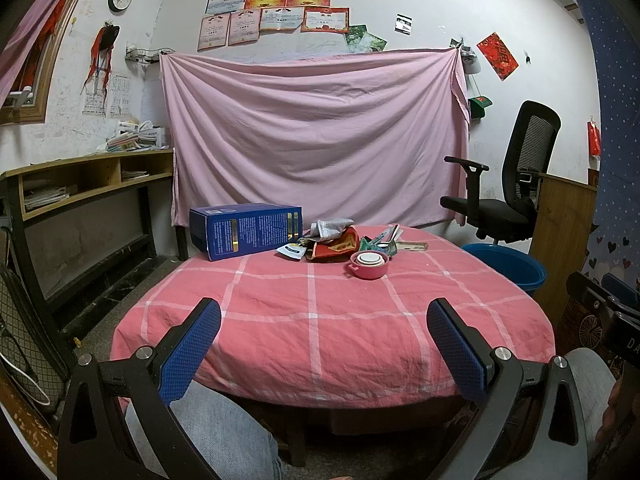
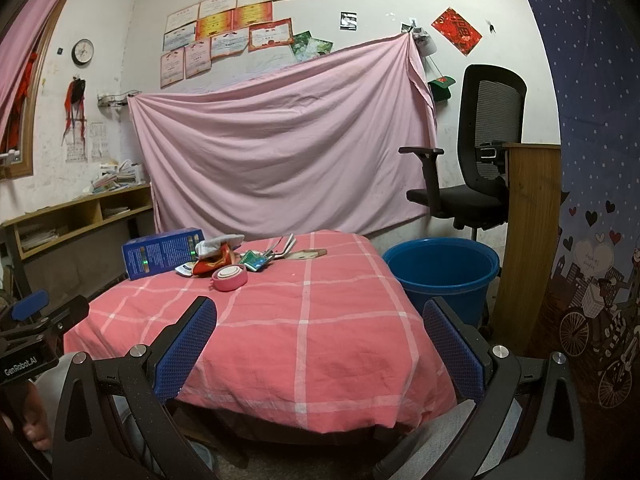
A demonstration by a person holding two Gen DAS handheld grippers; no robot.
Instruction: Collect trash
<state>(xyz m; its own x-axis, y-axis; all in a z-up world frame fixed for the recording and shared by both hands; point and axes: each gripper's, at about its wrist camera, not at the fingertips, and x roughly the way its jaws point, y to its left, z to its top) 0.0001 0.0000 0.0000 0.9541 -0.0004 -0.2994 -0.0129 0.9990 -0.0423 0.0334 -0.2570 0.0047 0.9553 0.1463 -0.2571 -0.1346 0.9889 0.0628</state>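
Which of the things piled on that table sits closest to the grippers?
The pink round container, standing alone in front of the pile. The blue box and the red wrapper lie farther back.

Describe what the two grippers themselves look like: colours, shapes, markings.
The left gripper and the right gripper match: black angular frames with triangular cut-outs and round silver bolts. Their jaws carry flat blue pads with a fine dimpled texture. In the right wrist view, the left gripper's black body shows white "GenRobot.AI" lettering and a blue pad. No cables are visible.
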